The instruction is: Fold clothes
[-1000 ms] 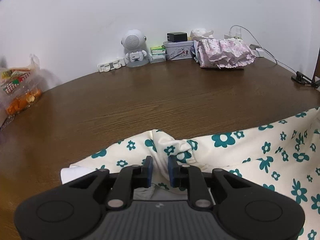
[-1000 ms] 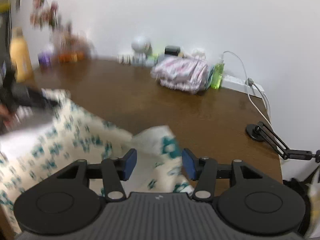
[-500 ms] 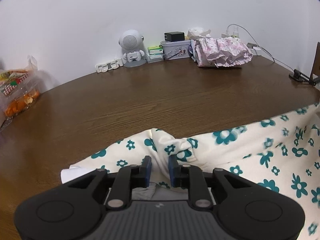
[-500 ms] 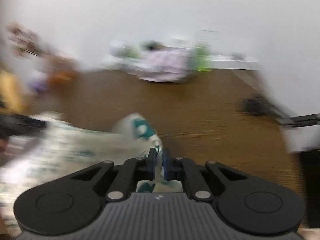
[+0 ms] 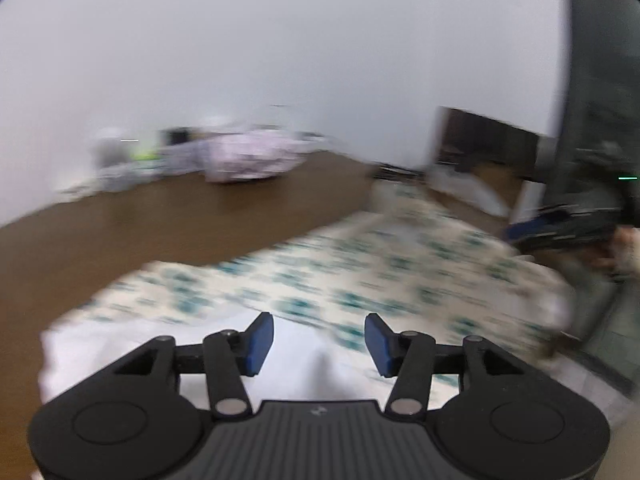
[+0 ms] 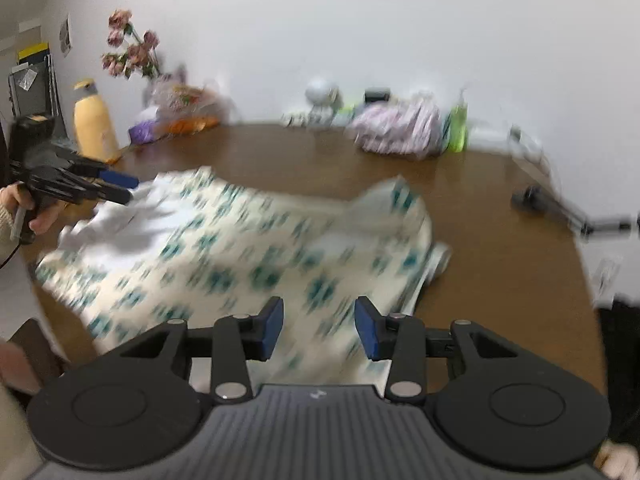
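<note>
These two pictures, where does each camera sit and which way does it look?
Left wrist: on the left tool, looking over the floral garment toward the right tool; jaws apart, just opened, nothing between them.
Right wrist: on the right tool, facing the wall and the left tool; jaws apart, likewise.
Shared: garment, brown table, pink clothes pile.

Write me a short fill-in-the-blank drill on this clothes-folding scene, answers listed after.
1. The cream garment lying on the brown table is printed with teal ____.
2. The left gripper has just been opening; its blue fingers clamp ____.
3. The folded pink floral garment sits by the wall beside a ____ bottle.
4. The right gripper is ____.

Answers: flowers; nothing; green; open
</note>
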Action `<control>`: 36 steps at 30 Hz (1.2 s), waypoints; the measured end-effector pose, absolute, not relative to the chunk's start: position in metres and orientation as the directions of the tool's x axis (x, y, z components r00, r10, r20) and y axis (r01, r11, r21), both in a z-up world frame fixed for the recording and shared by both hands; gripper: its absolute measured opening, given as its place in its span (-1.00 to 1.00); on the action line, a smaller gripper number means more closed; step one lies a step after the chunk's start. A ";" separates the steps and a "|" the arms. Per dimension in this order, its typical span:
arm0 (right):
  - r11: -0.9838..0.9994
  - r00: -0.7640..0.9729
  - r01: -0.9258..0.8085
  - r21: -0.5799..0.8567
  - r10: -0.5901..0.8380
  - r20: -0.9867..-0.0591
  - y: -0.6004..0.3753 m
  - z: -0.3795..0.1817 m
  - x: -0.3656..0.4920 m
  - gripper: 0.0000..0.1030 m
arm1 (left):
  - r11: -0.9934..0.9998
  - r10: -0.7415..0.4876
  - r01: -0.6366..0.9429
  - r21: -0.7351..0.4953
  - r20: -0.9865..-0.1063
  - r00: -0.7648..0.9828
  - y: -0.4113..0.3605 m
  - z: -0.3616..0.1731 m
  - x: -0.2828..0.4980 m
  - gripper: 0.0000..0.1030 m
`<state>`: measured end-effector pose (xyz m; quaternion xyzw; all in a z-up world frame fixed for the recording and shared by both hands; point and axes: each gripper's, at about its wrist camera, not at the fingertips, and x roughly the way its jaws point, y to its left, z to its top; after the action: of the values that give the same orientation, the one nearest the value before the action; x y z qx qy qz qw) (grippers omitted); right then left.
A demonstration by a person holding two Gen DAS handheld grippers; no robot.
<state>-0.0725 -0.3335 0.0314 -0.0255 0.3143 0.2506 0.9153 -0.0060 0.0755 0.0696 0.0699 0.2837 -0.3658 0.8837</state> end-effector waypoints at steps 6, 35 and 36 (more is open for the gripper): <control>0.881 0.656 -0.457 0.122 0.427 -0.622 -0.316 0.010 -0.085 -0.57 | 0.686 -0.632 0.716 -0.129 -0.593 0.498 -0.004 0.062 -0.019 -0.06; 0.906 0.797 -0.398 0.147 0.420 -0.433 -0.369 0.028 -0.089 -0.61 | 0.696 -0.572 0.718 -0.005 -0.609 0.550 -0.088 0.047 -0.033 -0.16; 0.905 0.794 -0.401 0.142 0.421 -0.439 -0.364 0.027 -0.080 -0.65 | 0.715 -0.558 0.699 -0.003 -0.604 0.569 -0.079 0.050 -0.033 -0.16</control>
<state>-0.0802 -0.3638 0.0269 0.0206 0.2366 0.2171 0.9468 -0.0329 -0.0789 0.0499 0.1189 0.2956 -0.3580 0.8777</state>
